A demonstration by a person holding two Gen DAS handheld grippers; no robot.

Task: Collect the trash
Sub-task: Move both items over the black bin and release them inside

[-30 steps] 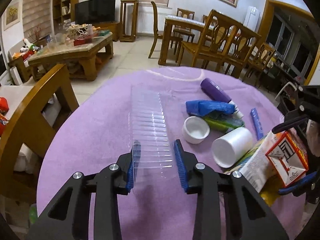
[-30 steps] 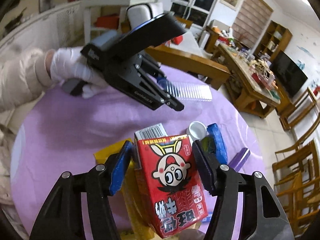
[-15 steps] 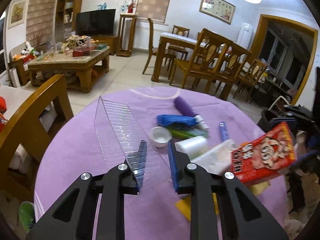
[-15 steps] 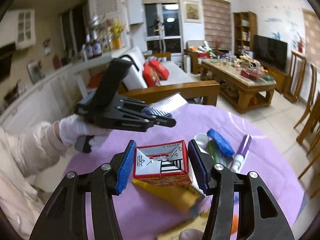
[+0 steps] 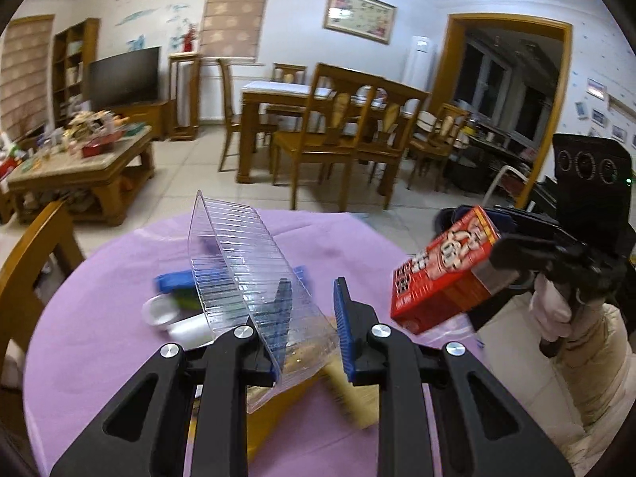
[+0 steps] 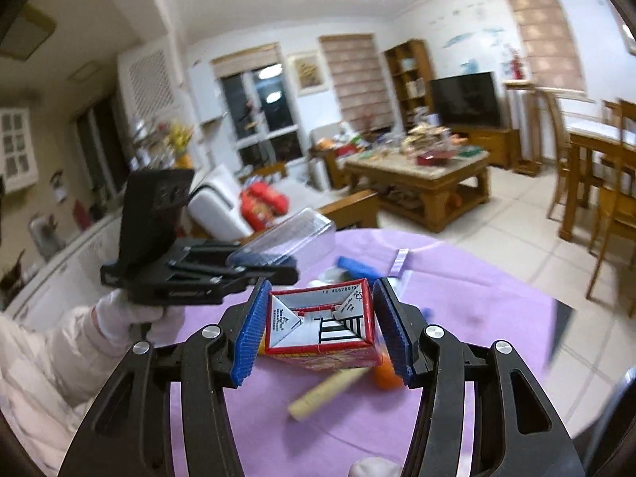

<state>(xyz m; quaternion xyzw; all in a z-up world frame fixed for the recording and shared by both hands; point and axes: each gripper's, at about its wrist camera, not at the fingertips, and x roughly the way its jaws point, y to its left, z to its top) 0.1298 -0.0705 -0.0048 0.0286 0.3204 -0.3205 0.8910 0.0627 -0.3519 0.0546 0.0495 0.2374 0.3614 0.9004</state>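
Left gripper is pinching the clear plastic tray, now lifted off the purple tabletop and tilted on edge. Right gripper is clamping the red drink carton, rolled sideways and raised since before.

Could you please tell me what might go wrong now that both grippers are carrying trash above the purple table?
1. The left gripper holds the clear ribbed tray by one thin wall, tilted, so it could flex and slip out.
2. The right gripper clamps the red carton across its sides; squeezing could crush it, and any liquid left could leak.
3. The two grippers sit close together and might collide.
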